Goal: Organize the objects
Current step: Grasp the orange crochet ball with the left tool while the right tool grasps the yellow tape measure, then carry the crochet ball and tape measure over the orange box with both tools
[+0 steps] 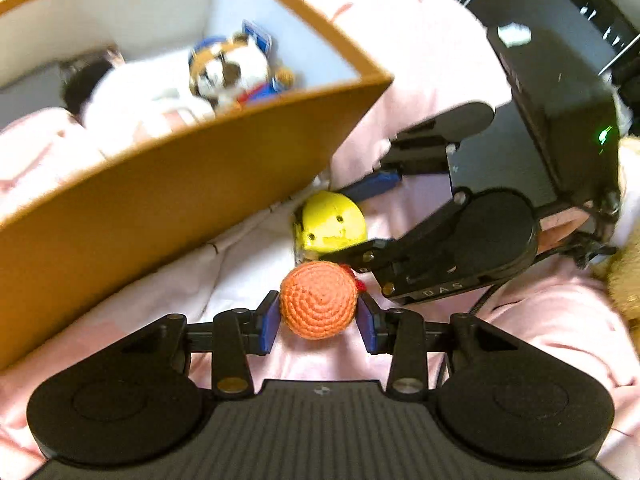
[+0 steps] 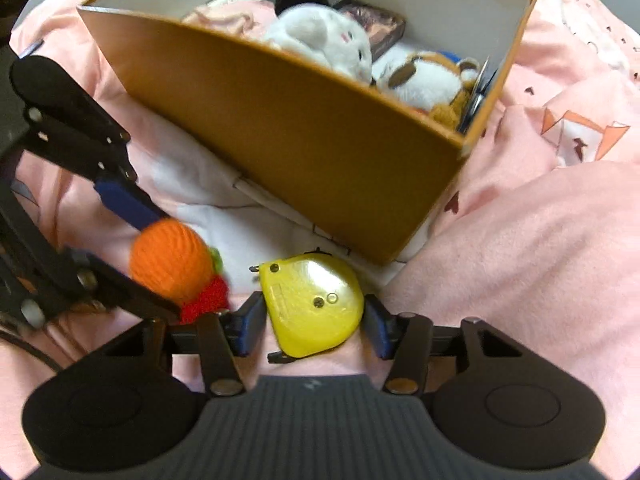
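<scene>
At lower centre of the left wrist view we see our left gripper [image 1: 319, 316] closed narrowly on the orange crocheted ball [image 1: 318, 299], blue pads touching both its sides. In the right wrist view our right gripper [image 2: 316, 320] clasps the yellow tape measure [image 2: 314, 308] at lower centre. The orange box [image 2: 304, 136], upper centre, holds plush toys [image 2: 332, 40] on pink bedding [image 2: 520, 240].

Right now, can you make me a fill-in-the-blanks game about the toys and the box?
1. The left gripper has its jaws around a crocheted ball coloured ____.
2. The yellow toy sits between the jaws of the ____ gripper.
3. The plush animals lie inside the ____.

Missing words: orange; right; box
</scene>
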A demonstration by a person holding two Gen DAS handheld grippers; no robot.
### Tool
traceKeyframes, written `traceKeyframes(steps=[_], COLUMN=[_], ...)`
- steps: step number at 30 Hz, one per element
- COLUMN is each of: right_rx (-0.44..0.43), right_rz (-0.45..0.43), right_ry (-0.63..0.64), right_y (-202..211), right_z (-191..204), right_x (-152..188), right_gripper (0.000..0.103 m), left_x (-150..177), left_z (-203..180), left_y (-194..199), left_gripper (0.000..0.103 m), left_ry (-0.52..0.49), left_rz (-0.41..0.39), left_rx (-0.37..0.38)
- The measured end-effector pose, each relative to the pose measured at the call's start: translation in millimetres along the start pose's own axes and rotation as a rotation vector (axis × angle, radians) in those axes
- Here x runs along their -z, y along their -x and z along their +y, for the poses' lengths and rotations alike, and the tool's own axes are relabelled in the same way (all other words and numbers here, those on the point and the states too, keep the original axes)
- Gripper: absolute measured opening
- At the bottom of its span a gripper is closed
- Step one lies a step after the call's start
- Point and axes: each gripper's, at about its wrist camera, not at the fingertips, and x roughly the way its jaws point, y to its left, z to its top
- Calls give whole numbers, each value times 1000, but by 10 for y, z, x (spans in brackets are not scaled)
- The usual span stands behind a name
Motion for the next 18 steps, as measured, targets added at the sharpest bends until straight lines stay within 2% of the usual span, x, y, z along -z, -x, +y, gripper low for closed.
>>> traceKeyframes(steps=[1, 8, 13, 16, 18], right_rx=[1, 12, 55, 125, 157], right_rz=[-8, -113, -192, -226, -236], right_ry=[3, 90, 141, 166, 187], right_y=[78, 840, 1305, 1361, 1292], right_z=[20, 215, 233, 242, 227], right_x=[-4, -147, -370, -616, -771], right_gripper=[54, 54, 54, 54, 54], left_x=[-79, -212, -520, -765, -920], left_z=[120, 82, 33, 54, 183], left_y=[64, 684, 1087, 1165, 1143], left_gripper=[45, 45, 45, 45, 45], left_ry=[3, 4, 11, 17, 40], left_rz=[-17, -151, -240, -279, -281], left_rx=[3, 16, 2, -101, -129])
